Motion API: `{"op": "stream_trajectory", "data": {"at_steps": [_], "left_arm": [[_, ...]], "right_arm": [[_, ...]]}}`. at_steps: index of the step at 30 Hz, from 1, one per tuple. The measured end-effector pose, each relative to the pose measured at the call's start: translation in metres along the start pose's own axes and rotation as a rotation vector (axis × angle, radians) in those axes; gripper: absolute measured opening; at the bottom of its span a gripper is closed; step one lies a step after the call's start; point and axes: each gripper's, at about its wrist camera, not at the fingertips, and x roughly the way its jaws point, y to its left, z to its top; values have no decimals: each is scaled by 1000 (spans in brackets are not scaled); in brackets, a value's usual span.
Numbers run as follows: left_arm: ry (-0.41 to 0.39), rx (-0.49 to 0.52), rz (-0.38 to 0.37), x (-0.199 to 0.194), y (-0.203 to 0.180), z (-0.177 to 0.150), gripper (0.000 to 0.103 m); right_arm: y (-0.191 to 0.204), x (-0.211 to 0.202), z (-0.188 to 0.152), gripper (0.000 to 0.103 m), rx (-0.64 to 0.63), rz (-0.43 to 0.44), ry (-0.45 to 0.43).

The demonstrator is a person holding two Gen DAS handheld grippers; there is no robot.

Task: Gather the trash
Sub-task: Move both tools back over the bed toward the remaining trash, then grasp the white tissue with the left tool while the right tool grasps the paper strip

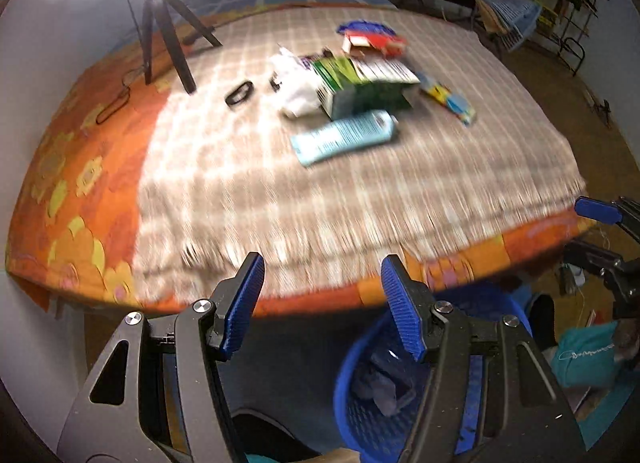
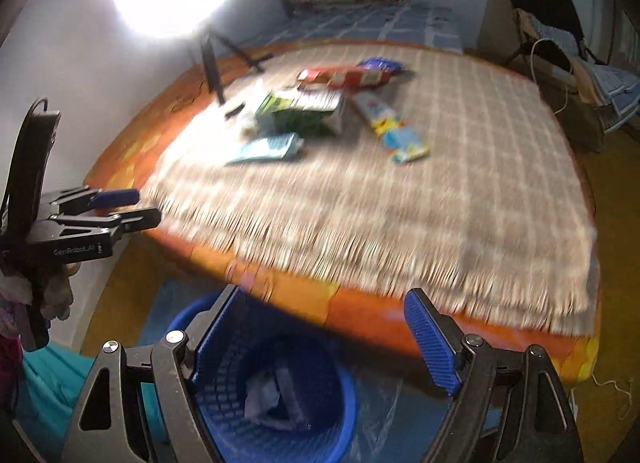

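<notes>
Still waiting on the bed [image 1: 360, 199], on its grey checked blanket: a pale blue squeezed tube [image 1: 344, 137] nearest the near edge, a green-and-white carton [image 1: 360, 87] touching behind it, crumpled white paper [image 1: 296, 91] beside that, a red wrapper [image 1: 374, 41] farther back. Down on the floor against the bed's near edge, a blue plastic lattice basket [image 2: 276, 391], some scraps already inside. Left claw [image 1: 322, 305] wide and empty; right claw [image 2: 324, 339] wide, holding nothing, above the basket. Probably ready for another pick.

motion blur smears the green carton's [image 1: 360, 83] print; tube [image 1: 344, 137] label unreadable.
</notes>
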Motion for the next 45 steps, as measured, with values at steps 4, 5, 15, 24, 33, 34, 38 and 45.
{"op": "stream_trajectory", "data": {"at_steps": [4,5,15,24,33,34,38,45], "left_arm": [[-15,-18,11,4,12,18,63],[-17,-23,12,6,15,25,63],[-12,-116,-27,33,37,74,63],[11,-259,-33,73,60,119,63],[71,-369,-89,115,76,135,63],[74,-378,-97,118,77,136,63],[81,-425,-149,126,80,137,62],[94,-424,-212,138,70,142,43]], "right_arm": [[-14,7,25,84,13,-17,-8],[-18,10,31,84,18,-19,-11],[-34,49,85,84,-24,-39,5],[-46,92,112,84,-29,-50,44],[-55,123,136,84,-20,-44,56],[-55,126,138,84,-21,-46,56],[-58,138,145,83,-10,-36,62],[-57,157,155,75,-28,-63,72]]}}
